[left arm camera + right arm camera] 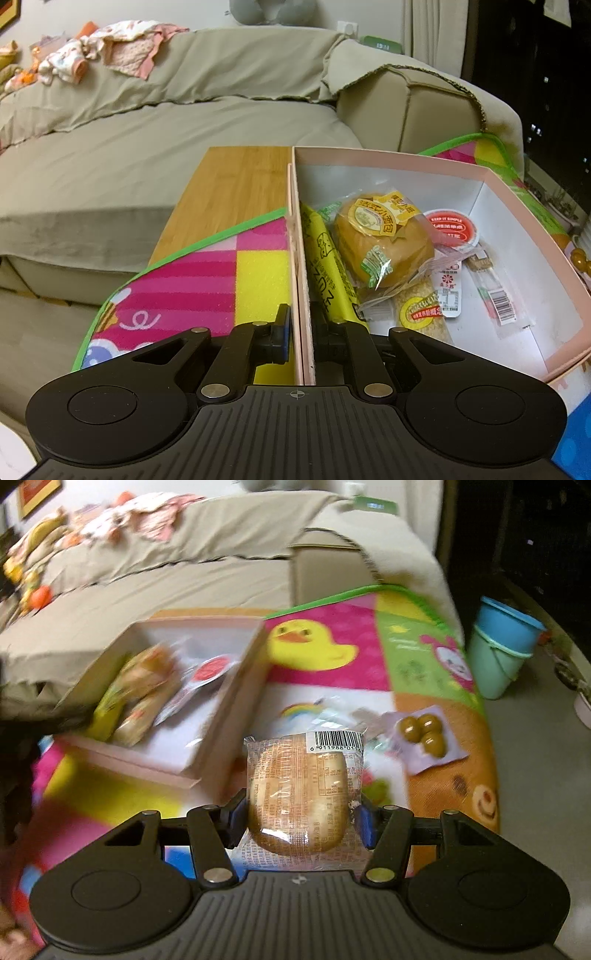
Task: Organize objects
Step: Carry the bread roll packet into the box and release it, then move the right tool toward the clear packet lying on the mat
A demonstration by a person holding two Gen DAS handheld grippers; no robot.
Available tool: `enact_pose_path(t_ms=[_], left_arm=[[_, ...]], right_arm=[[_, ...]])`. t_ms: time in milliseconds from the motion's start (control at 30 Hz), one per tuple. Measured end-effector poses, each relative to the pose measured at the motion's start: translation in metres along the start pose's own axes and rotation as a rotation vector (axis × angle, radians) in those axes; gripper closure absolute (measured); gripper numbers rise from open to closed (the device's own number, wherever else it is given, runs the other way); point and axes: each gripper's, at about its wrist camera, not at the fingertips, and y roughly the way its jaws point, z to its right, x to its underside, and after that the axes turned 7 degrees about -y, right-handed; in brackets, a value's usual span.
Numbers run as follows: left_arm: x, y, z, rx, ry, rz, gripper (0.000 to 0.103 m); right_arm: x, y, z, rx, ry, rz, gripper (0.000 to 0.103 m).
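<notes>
1. The left gripper [300, 328] is clamping the near wall of the pink box [391, 157], one finger standing outside the wall and the other inside it.
2. Inside the box, just ahead of the inner finger, a yellow packet [327, 266] is lying along the wall.
3. Ahead and to the right of the left gripper, a wrapped bun [382, 240] is resting on top of the other packets; a red-lidded cup [452, 225] is sitting beyond it, further right.
4. A sesame bar packet [421, 310] and a clear packet with a barcode [495, 295] are lying on the box floor to the gripper's right.
5. The box is sitting on a bright play mat [207, 288], which is covering part of a wooden counter [229, 177] ahead-left of the gripper.
6. The right gripper [300, 819] is grasping a second wrapped bun [299, 794], its fingers pressing on either side of the wrapper, barcode end pointing away.
7. This held bun is hanging above the mat [362, 642], just right of the pink box [236, 686], which is lying ahead-left of the right gripper; that view is blurring.
8. Ahead-right of the right gripper, a packet of three brown balls [424, 731] is lying on the mat, well apart from the box.
9. A blue bucket [502, 646] is standing on the floor far right; a sofa [147, 122] is filling the background.
</notes>
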Motion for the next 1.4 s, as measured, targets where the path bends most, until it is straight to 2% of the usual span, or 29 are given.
enact_pose_path(t_ms=[167,367,600,767,933,1100,1400], left_arm=[[0.003,-0.001,0.000,0.000,0.013,0.014,0.091],[0.004,-0.001,0.000,0.002,0.009,0.017,0.091],[0.004,-0.001,-0.001,0.004,0.005,0.021,0.091],[0.004,-0.001,-0.001,0.006,0.004,0.022,0.091],[0.004,-0.001,-0.001,0.006,0.004,0.023,0.091],[0.004,-0.001,-0.001,0.007,0.004,0.023,0.091],[0.004,-0.001,-0.001,0.006,0.004,0.023,0.091]], right_arm=[[-0.004,-0.030,-0.031,-0.055,-0.044,0.048,0.047],[-0.034,-0.045,-0.059,-0.095,-0.088,0.131,0.047],[-0.063,-0.036,-0.077,-0.134,-0.079,0.180,0.047],[-0.085,-0.018,-0.076,-0.168,-0.018,0.193,0.047],[-0.094,0.005,-0.075,-0.195,0.018,0.162,0.035],[-0.082,0.012,-0.062,-0.159,0.042,0.151,0.028],[-0.024,0.012,-0.005,0.039,0.109,0.110,0.022]])
